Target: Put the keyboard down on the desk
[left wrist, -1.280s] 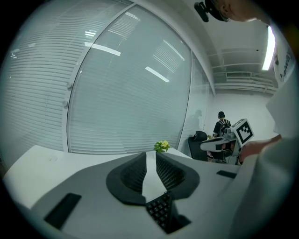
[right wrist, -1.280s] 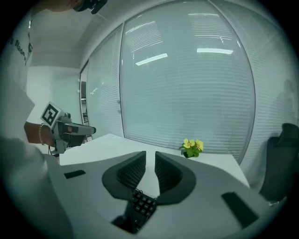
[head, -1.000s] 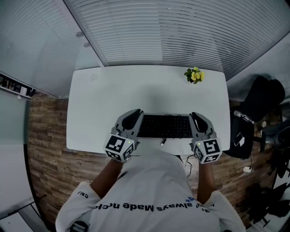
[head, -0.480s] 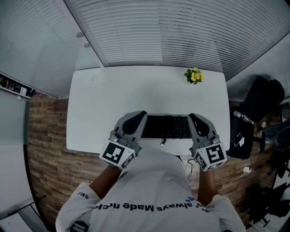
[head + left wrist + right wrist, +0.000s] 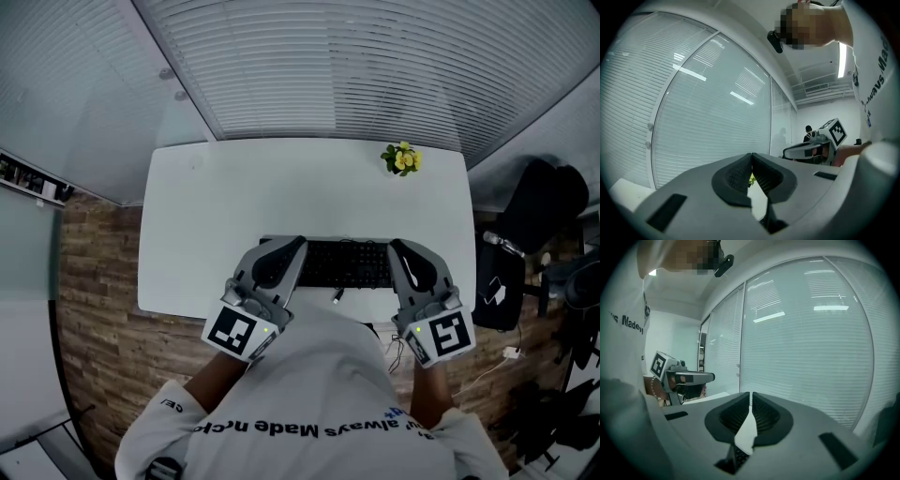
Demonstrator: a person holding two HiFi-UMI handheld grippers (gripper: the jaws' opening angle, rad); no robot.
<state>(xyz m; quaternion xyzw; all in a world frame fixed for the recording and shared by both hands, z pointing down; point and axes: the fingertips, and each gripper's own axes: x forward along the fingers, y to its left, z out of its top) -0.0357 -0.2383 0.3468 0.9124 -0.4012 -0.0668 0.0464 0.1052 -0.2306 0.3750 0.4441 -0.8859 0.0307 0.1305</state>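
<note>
Here the left gripper (image 5: 286, 248) has its jaws pressed together, apparently on the keyboard's left end, which shows dark and low in the gap. The keyboard (image 5: 342, 262) runs crosswise between both grippers, over the near edge of the desk (image 5: 225, 197). The right gripper (image 5: 403, 248) is likewise clamped on the right end, so both must lower it together.

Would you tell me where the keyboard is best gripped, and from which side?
Its two short ends, from left and right: the keyboard is long, thin and lies flat across the desk, with its cable at the near long edge.
</note>
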